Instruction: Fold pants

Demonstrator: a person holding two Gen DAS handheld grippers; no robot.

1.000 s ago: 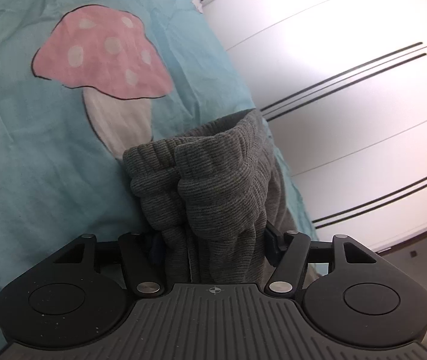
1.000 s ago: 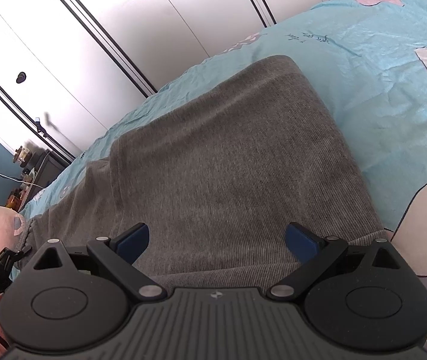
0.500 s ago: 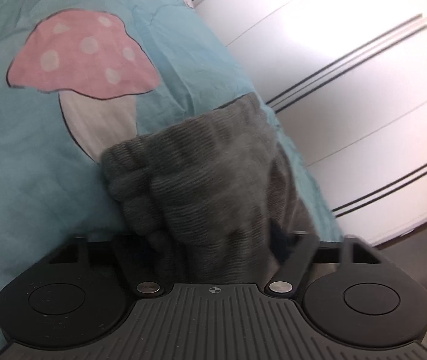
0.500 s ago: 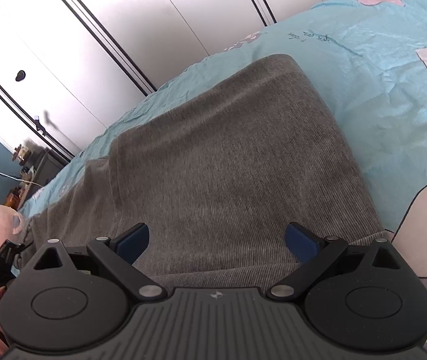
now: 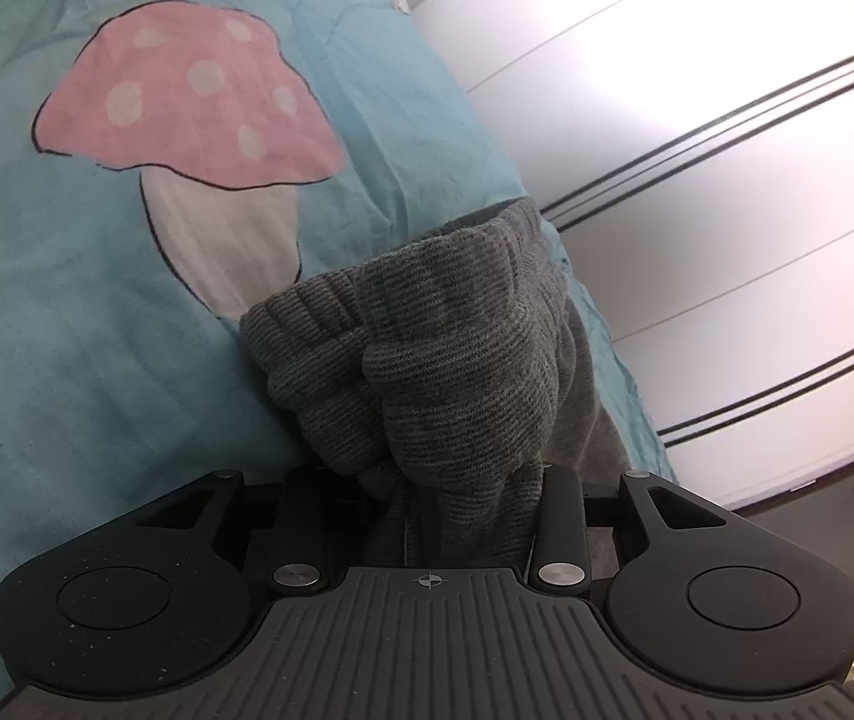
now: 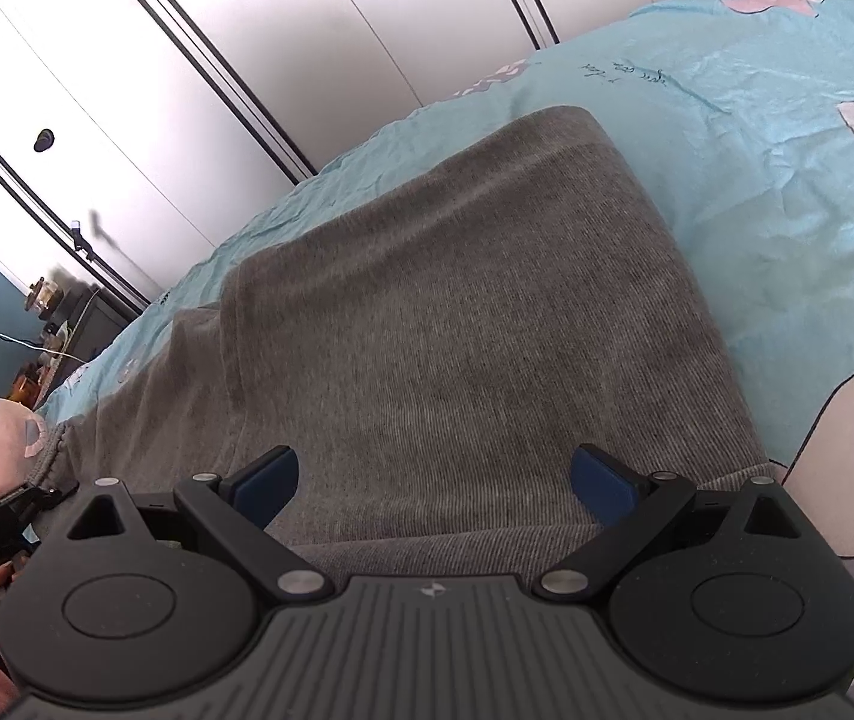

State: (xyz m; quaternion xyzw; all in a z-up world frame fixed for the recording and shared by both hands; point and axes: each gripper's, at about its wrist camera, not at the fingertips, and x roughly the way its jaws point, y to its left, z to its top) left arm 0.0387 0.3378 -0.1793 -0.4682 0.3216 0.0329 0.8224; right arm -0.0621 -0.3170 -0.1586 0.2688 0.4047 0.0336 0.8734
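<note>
My left gripper (image 5: 427, 480) clamped the bunched waistband of soft, limp grey ribbed-knit pants (image 6: 457, 312); right gripper (image 6: 434, 480) gaped above them. Best grasped at hems.

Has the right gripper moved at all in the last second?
No. The right gripper hangs open over the gray pants, framed against the white wardrobe just as before.

White wardrobe doors (image 6: 319, 42) beside bed (image 6: 757, 138)
</note>
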